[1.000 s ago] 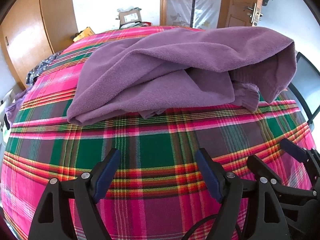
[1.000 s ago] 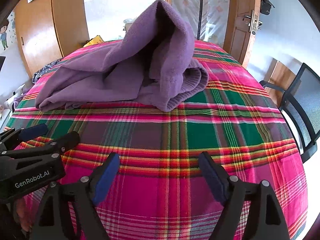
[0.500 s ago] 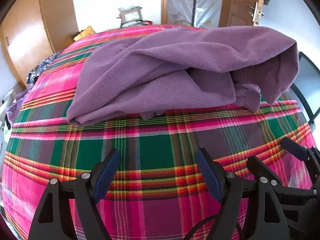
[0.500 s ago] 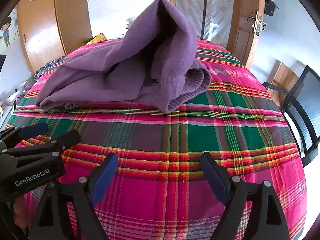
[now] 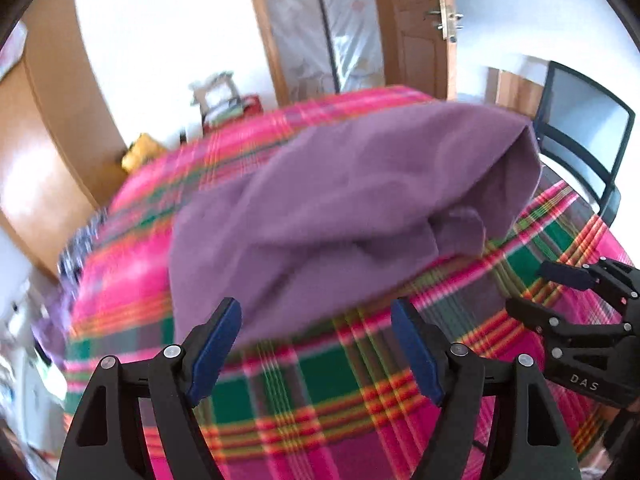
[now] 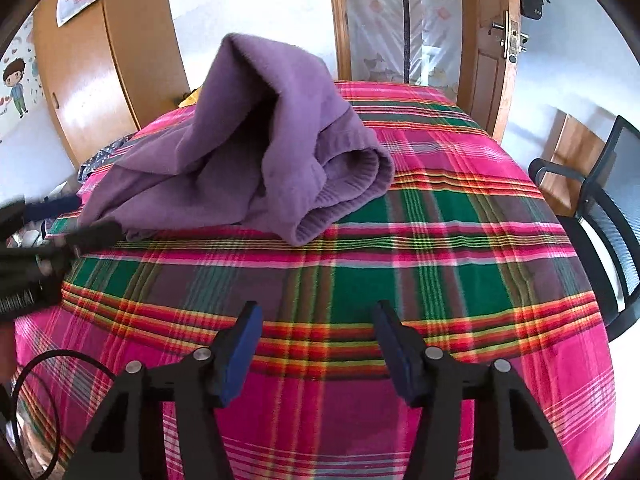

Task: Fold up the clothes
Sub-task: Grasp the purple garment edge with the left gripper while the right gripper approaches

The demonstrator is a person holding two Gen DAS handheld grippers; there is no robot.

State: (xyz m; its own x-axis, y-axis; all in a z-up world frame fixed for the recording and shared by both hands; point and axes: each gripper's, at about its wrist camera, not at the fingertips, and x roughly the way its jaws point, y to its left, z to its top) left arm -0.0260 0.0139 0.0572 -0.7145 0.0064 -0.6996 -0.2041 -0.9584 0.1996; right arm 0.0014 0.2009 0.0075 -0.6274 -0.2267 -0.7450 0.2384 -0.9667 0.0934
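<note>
A purple fleece garment (image 5: 340, 200) lies crumpled on a bed with a pink, green and orange plaid cover (image 5: 320, 380). In the right wrist view the garment (image 6: 256, 148) stands in a tall heap with a ribbed cuff at its near right end. My left gripper (image 5: 316, 324) is open and empty, with its left fingertip close to the garment's near left edge. It also shows at the left of the right wrist view (image 6: 76, 220), blurred. My right gripper (image 6: 316, 328) is open and empty over the bare plaid cover (image 6: 400, 240), short of the garment. It shows at the right of the left wrist view (image 5: 556, 292).
A black mesh chair (image 6: 600, 200) stands to the right of the bed. A wooden wardrobe (image 6: 100, 60) stands at the back left and a wooden door (image 6: 496, 48) at the back right. Dark patterned cloth (image 6: 104, 152) lies at the bed's far left edge.
My left gripper has moved forward and to the left, up to the garment's near left edge, with motion blur. My right gripper has moved a little forward. The garment has not moved.
</note>
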